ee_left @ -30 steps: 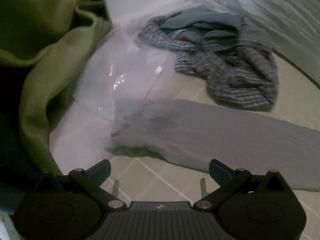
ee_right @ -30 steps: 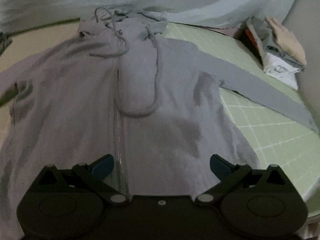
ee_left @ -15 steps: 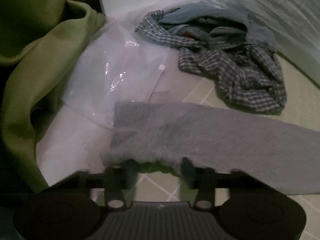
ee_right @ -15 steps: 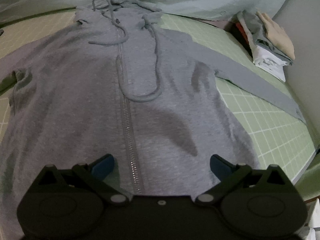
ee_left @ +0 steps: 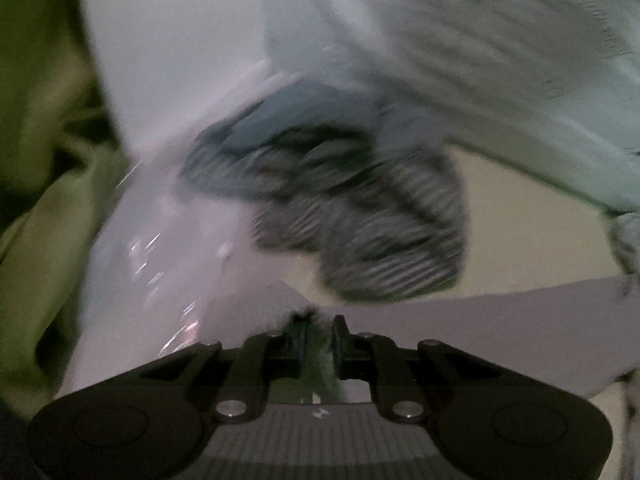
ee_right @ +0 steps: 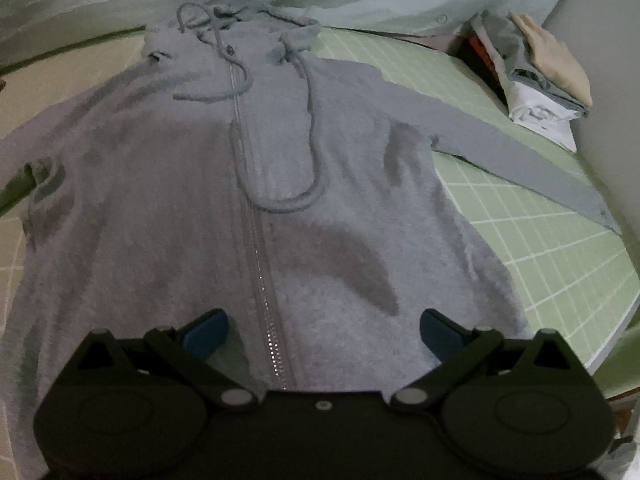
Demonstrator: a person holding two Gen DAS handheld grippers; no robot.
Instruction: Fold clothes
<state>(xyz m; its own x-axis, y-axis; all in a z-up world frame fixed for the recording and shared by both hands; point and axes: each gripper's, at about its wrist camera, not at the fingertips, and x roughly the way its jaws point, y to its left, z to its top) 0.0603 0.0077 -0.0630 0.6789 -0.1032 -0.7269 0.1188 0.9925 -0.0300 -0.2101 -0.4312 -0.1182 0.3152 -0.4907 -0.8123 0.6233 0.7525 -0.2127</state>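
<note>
Left tool pinches the hoodie's sleeve end; right tool hangs spread wide, grasping nothing, above the grey hoodie lying flat, zipped, on the green gridded worktop.

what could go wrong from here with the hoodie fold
1. The left gripper pinches only the sleeve cuff edge, so it could slip out in a fast swing.
2. The drawstrings lie loose across the hoodie chest and may get folded in as lumps.
3. The plaid shirt sits close to the sleeve and could be dragged along.
</note>
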